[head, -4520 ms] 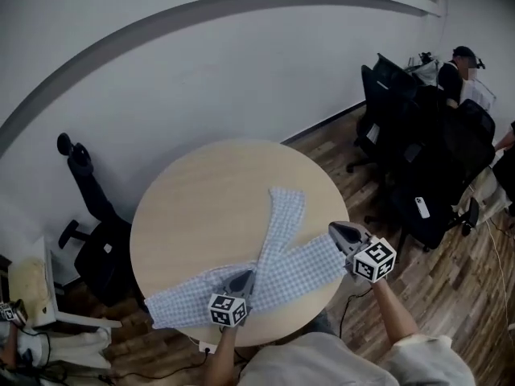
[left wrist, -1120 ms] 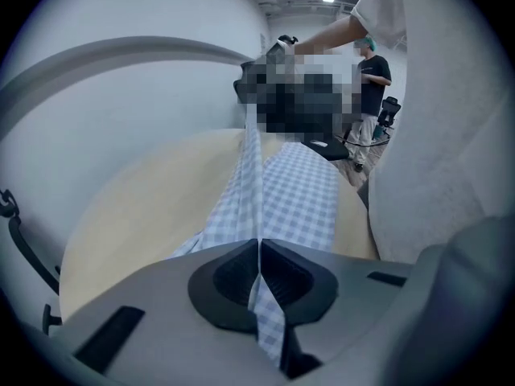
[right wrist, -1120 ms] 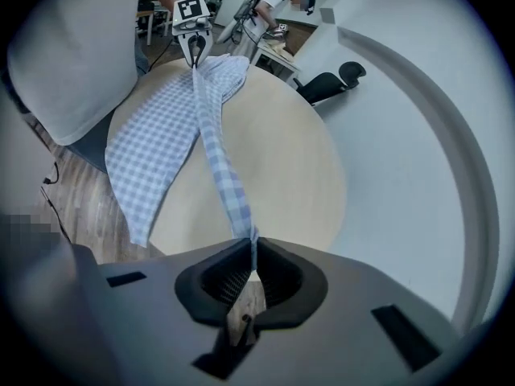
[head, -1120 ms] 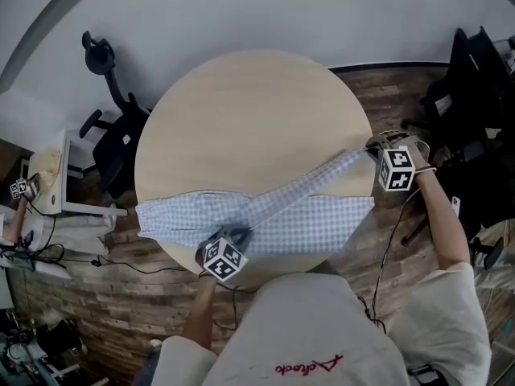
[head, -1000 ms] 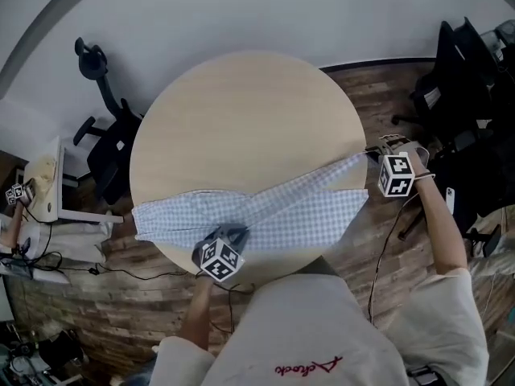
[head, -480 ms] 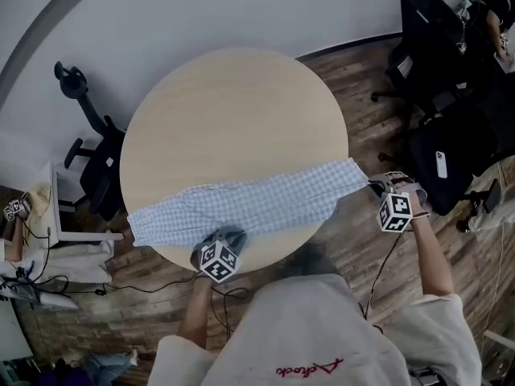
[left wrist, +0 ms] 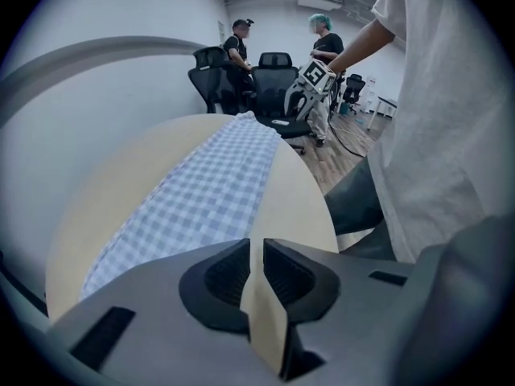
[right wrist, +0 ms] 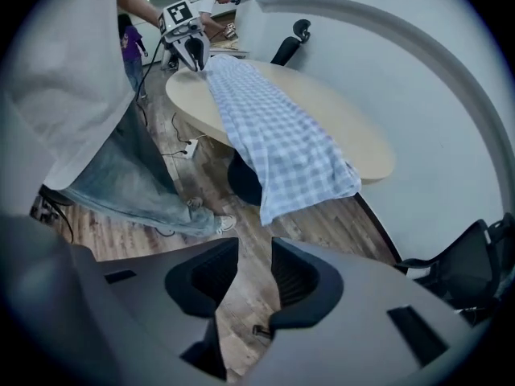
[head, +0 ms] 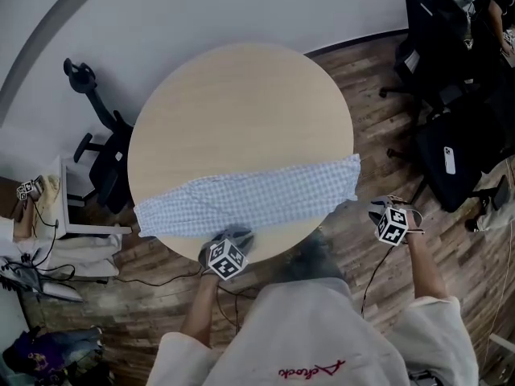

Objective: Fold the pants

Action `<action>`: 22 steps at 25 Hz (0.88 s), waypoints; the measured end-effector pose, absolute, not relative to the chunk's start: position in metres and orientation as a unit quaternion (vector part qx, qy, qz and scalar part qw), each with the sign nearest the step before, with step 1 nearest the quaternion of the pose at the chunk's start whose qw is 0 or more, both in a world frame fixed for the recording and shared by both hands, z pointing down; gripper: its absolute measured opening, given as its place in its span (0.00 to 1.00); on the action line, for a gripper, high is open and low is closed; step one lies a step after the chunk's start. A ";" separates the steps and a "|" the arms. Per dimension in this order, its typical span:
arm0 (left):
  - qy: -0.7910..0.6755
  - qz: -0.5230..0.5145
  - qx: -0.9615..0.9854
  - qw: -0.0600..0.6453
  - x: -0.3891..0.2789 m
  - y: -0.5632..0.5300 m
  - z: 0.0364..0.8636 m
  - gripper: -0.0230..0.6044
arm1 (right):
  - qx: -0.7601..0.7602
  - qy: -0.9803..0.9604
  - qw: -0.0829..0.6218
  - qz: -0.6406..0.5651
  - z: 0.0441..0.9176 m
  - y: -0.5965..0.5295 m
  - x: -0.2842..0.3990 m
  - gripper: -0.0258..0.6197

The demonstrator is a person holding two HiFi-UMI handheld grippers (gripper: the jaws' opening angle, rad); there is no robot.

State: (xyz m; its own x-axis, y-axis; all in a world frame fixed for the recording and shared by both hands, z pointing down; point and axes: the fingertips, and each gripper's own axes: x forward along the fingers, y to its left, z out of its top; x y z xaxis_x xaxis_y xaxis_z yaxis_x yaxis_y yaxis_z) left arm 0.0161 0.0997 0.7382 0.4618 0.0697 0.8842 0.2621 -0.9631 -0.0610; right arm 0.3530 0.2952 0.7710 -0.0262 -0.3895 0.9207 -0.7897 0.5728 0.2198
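The right gripper [head: 376,210] has just opened, jaws wide and empty, and has drawn clear of the table [head: 233,111]. The pants [head: 249,199] now lie leg on leg along the near rim, one end overhanging. The left gripper [head: 234,235] sits by them, jaws together; first fold looks done

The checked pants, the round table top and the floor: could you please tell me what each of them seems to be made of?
Pants: thin woven fabric, probably cotton, matte; it has a blue-white check and hangs limply past the rim.
Table top: pale wood or wood-look laminate; it looks smooth and even in tone.
Floor: brown wood or wood-look planks, with visible board seams.
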 end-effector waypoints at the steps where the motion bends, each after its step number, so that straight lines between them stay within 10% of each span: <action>1: -0.092 -0.506 -0.853 0.094 0.014 0.101 0.738 0.10 | 0.435 -0.695 0.543 0.184 0.770 0.295 0.347 0.26; 22: 0.147 -0.385 -0.911 -0.017 0.038 0.087 0.664 0.09 | 0.561 -0.758 0.305 0.136 0.673 0.175 0.317 0.09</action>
State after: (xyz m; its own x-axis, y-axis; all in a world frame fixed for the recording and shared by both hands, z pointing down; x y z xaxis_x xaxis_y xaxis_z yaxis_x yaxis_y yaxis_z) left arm 0.0376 0.0869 0.6644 0.6597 -0.2544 0.7072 -0.2808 -0.9563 -0.0821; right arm 0.3171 0.1750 0.6731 -0.1851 -0.7663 0.6153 -0.9326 0.3344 0.1359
